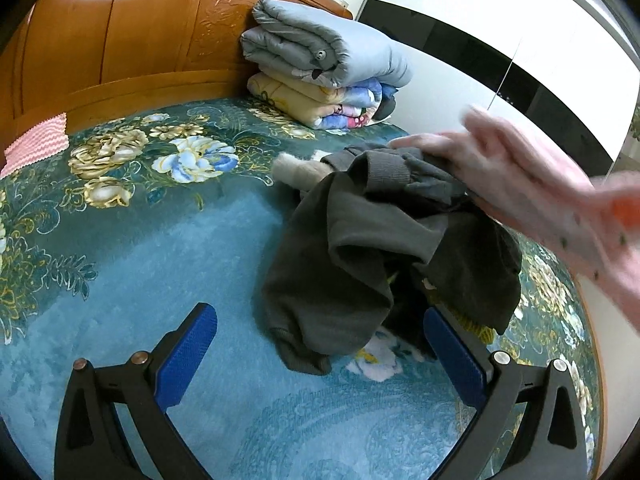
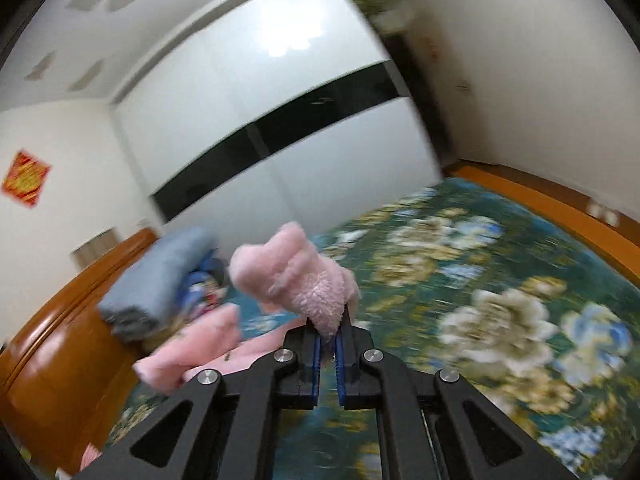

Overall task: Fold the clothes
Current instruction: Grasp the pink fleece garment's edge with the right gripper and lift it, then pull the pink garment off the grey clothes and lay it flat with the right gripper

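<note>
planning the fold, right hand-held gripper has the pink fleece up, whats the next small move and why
Probably carry the pink fleece garment over to the bare blue patch of bedspread and lower it flat. The right hand-held gripper is shut on it in the air, blurred, while the left hand-held gripper is open beside the crumpled dark garment.

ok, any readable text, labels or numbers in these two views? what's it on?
None can be read.
Red diamond wall sign: gold marks on it, too blurred to make out.
Small marks on the pink fleece garment held in the right tongs: too blurred to tell whether they are text.
Dark garment, folded quilts, floral bedspread: no text visible.
</note>
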{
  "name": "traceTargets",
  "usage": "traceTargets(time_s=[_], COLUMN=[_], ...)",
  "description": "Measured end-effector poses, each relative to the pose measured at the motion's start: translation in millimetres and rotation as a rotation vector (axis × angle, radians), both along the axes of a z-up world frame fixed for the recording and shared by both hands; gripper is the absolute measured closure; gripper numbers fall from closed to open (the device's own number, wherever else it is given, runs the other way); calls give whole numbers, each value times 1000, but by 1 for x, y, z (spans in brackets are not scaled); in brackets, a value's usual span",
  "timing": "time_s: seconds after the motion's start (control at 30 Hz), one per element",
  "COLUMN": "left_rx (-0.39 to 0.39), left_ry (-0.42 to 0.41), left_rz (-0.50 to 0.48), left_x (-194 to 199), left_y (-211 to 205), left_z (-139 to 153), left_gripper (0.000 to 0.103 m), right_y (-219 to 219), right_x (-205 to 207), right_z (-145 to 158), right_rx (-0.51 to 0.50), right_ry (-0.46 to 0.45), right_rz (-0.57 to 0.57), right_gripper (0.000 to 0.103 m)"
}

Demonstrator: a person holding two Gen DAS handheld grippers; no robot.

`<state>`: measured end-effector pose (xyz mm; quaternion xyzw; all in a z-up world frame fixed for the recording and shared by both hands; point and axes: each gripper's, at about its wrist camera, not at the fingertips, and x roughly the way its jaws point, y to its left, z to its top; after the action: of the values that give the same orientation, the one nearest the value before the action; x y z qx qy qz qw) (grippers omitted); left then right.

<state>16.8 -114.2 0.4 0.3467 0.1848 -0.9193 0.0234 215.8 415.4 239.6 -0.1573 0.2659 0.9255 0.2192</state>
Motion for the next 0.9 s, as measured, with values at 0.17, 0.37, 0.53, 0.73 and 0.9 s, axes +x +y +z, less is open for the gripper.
traceTargets(time_s=[0.17,0.37,0.53,0.73,0.9], left_rx=[-10,-17,-11,11,-5], left_ry=[-9,-23,-21,-42,-32], left_rz=[-9,-26,-41,-47,-93], left_x=[-1,-3,-4,-10,-11], left_y=[4,7,9,11,22], left_z=[-1,-2,-3,-10,-3], left_gripper=[0,0,0,0,0], right_y=[52,78,68,53,19], right_x=[25,19,7,3,-31], right_z=[-77,-193,-217,-191,-148], right_rx=[-71,-302,-340,-227,-101], right_ry=[-185,-387,-453,-522,-448], right_rz=[-119,-131,-94,-184,-136], right_gripper=[97,97,92,42,42])
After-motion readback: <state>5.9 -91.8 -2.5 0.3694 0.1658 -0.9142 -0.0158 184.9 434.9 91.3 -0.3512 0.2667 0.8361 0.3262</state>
